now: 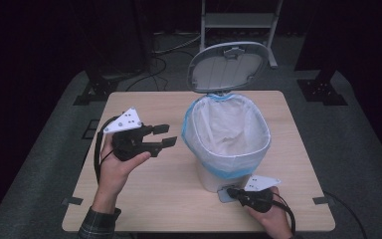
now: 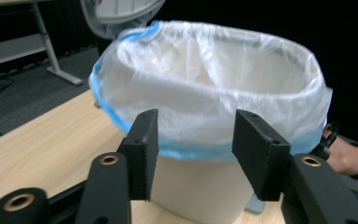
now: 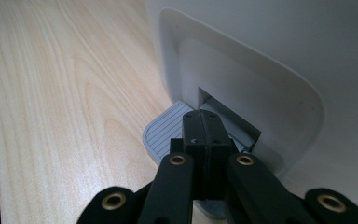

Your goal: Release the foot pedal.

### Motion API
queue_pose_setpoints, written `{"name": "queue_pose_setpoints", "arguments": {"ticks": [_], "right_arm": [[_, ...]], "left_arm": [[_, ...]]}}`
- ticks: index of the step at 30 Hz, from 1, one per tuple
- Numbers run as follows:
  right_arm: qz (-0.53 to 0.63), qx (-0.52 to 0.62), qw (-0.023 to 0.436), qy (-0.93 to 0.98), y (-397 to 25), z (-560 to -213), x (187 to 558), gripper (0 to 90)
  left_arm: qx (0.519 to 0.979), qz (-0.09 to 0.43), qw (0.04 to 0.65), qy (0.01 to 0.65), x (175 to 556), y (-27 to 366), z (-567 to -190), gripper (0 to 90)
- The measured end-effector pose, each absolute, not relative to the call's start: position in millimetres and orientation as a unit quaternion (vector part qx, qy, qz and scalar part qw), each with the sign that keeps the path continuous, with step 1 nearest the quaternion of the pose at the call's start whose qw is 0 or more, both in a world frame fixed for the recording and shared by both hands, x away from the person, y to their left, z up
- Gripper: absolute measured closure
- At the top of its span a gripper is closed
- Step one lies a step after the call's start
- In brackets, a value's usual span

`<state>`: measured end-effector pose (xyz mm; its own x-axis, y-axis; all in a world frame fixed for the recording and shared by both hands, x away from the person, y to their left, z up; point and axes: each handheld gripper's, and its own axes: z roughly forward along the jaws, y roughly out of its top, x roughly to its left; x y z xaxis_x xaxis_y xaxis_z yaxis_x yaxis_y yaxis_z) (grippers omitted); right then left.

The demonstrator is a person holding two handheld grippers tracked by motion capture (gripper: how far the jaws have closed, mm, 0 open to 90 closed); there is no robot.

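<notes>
Viewing from above, I note the wooden surface [image 1: 144,199] carrying a white pedal bin [image 1: 227,137], lid [image 1: 229,65] raised, liner bag [image 2: 205,88] folded over its rim. My left tongs [image 1: 163,136] hover spread beside it. My right tongs [image 3: 204,135], pressed together, rest on the grey pedal [image 3: 165,128].

A white pedal bin [image 1: 214,174] is seen upright on the wooden table [image 1: 144,199], its lid [image 1: 227,66] raised. A clear, blue-edged liner [image 1: 227,130] is folded over the rim, and the grey pedal [image 3: 168,133] is pressed.
</notes>
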<state>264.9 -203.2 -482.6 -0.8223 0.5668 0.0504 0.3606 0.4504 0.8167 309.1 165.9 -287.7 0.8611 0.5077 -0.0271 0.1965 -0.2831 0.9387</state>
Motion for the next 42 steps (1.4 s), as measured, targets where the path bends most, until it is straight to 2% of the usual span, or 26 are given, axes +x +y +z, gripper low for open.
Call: {"name": "queue_pose_setpoints", "arguments": {"ticks": [15, 29, 33, 38, 42], "right_arm": [[0.466, 0.277, 0.121, 0.832, -208, -466, 259, 87.7], [0.481, 0.277, 0.120, 0.823, -222, -457, 251, 82.0], [0.479, 0.278, 0.122, 0.824, -229, -456, 248, 77.9], [0.485, 0.289, 0.120, 0.817, -243, -455, 242, 68.7], [0.487, 0.301, 0.121, 0.811, -252, -455, 241, 62.7]], "left_arm": [[0.796, 0.116, 0.538, 0.252, 298, 183, -337, 40.0], [0.801, 0.120, 0.520, 0.271, 287, 194, -359, 28.9], [0.804, 0.128, 0.512, 0.275, 283, 196, -366, 25.6], [0.804, 0.133, 0.505, 0.283, 276, 201, -377, 19.7], [0.804, 0.136, 0.503, 0.286, 272, 205, -384, 18.6]]}}
